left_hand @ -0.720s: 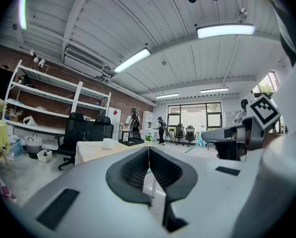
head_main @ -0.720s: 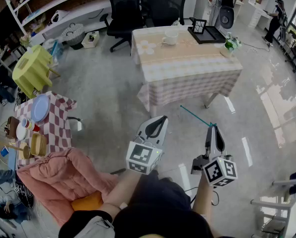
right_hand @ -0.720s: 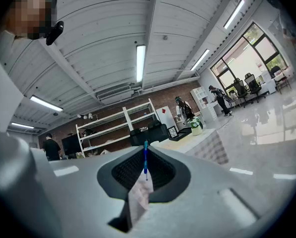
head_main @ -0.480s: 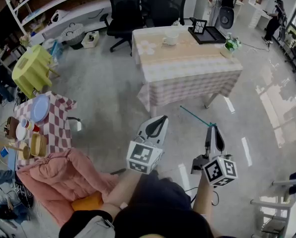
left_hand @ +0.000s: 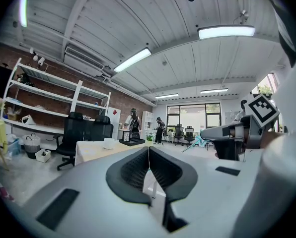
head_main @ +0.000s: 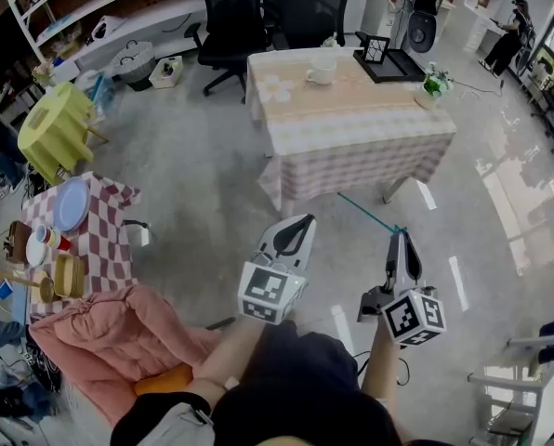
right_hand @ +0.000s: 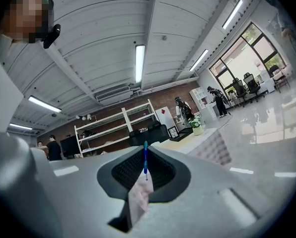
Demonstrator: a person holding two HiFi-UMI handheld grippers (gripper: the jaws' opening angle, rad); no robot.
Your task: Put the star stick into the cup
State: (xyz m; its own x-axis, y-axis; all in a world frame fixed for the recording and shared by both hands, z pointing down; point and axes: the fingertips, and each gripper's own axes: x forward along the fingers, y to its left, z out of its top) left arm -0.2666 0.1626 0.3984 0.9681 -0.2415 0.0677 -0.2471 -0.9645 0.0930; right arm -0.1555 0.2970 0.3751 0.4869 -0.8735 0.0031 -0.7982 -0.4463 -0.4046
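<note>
A white cup (head_main: 321,71) stands on the far table with the checked cloth (head_main: 351,137), and shows small in the left gripper view as the cup (left_hand: 109,143). My right gripper (head_main: 402,234) is shut on the thin teal star stick (head_main: 370,215), which points away to the left above the floor. Between the right gripper's (right_hand: 145,151) pads the stick (right_hand: 145,158) shows end-on. My left gripper (head_main: 305,220) hangs beside it, shut with nothing in it; its jaws (left_hand: 148,150) meet in a thin seam. Both grippers are well short of the table.
A black frame on a tray (head_main: 386,59) and a small plant (head_main: 432,84) share the far table. Black office chairs (head_main: 235,17) stand behind it. At left are a low checked table with dishes (head_main: 105,240), a yellow-green covered stool (head_main: 59,133) and a pink jacket (head_main: 119,333).
The head view has drifted slightly. Both grippers keep their places, the right one still holding the stick.
</note>
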